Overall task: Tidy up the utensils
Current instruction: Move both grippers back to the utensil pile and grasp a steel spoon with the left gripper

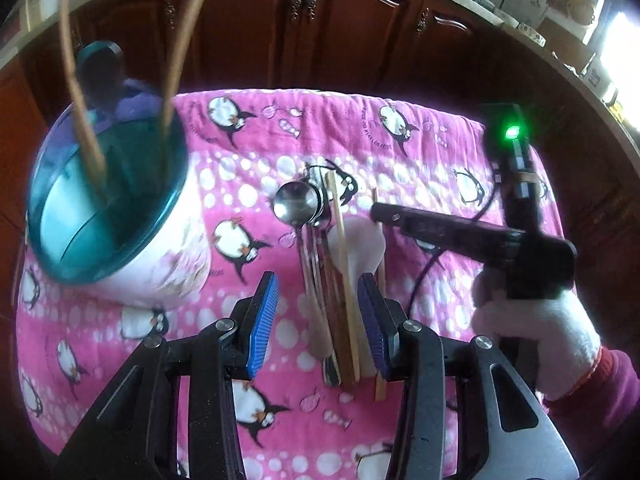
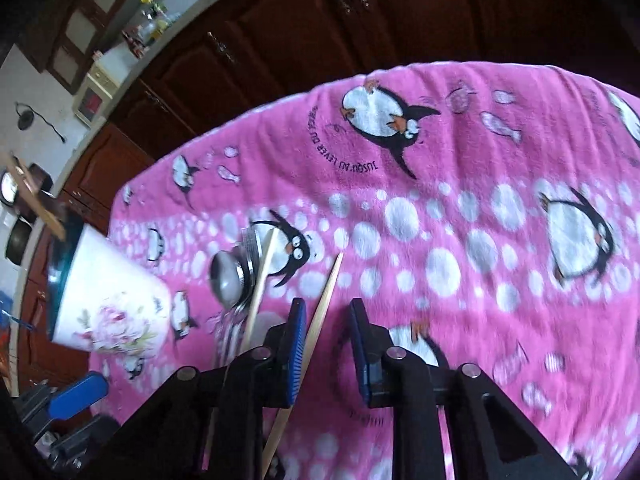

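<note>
Pink penguin-print blanket [image 1: 248,128] covers our table; on it lies a pile of metal spoons and wooden chopsticks [image 1: 320,240] near its middle, beside a white floral cup with a teal rim [image 1: 120,216] holding two sticks. Our left gripper [image 1: 318,312] hangs open over the pile; our right gripper [image 2: 326,344] straddles one pale wooden chopstick [image 2: 320,312], jaws not clamped
</note>
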Motion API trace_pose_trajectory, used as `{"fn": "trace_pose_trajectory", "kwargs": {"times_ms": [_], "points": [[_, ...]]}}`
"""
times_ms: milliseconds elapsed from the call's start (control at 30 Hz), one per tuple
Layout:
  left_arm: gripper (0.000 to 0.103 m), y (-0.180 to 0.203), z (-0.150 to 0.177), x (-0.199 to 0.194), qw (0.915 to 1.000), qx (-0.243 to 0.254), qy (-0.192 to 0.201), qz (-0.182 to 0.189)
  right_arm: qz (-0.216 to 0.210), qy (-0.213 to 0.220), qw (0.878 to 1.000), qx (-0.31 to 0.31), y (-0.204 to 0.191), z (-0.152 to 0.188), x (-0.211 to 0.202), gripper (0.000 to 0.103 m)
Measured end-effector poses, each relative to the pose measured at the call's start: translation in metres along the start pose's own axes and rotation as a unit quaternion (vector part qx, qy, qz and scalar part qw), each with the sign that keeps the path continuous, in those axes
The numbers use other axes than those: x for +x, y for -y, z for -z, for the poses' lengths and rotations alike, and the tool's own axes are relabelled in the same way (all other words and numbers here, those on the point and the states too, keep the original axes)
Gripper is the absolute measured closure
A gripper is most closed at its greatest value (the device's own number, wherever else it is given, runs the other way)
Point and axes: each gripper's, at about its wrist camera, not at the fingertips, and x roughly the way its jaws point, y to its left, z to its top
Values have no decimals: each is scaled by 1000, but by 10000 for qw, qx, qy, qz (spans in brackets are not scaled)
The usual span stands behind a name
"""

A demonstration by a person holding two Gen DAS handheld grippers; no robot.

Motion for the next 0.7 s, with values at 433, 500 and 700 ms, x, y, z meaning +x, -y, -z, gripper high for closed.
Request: {"fn": "trace_pose_trajectory", "kwargs": {"times_ms": [433,500,700], "points": [[62,18,-43,57,9993,36,-314,-219,83,85,9999,-90,48,19,-37,95],[63,21,-52,72,9986,-8,-428,-308,-11,83,10000,37,58,22,-41,95],[69,26,-73,112,9959,49,-698,-579,-300,-23,9993,219,70,26,-37,95]]}}
